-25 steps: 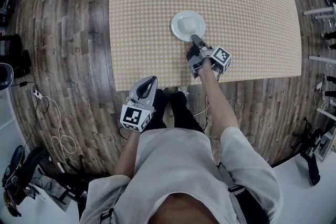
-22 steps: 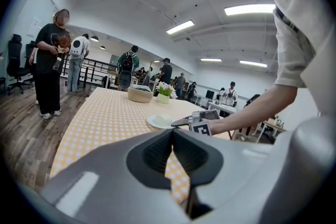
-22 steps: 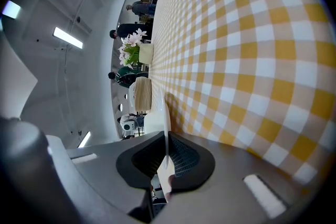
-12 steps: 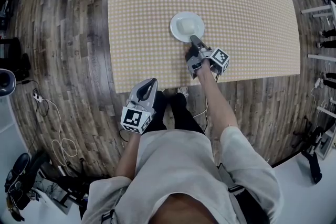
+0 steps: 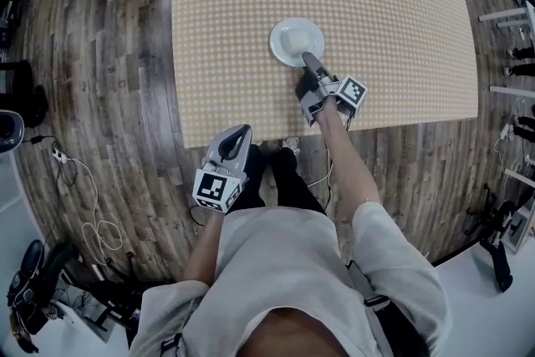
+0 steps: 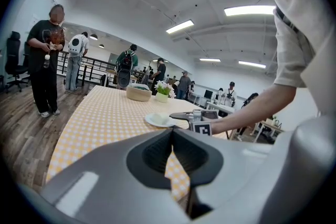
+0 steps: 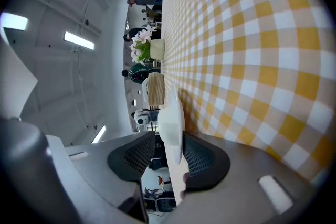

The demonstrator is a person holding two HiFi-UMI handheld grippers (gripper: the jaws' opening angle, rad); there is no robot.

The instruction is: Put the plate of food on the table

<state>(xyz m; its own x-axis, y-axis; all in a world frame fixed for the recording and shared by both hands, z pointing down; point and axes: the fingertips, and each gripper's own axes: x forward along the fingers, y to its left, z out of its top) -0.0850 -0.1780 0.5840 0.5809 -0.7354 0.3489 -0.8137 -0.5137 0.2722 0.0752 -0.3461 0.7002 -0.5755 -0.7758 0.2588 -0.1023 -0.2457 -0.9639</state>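
one plate of food (image 5: 297, 42) on the surface (image 5: 401, 29); right gripper (image 5: 308, 60) fingers just spreading wide around its rim; left gripper (image 5: 242, 130), well back from the plate, fingers pinched together.

Bright even light, fisheye-bent edges
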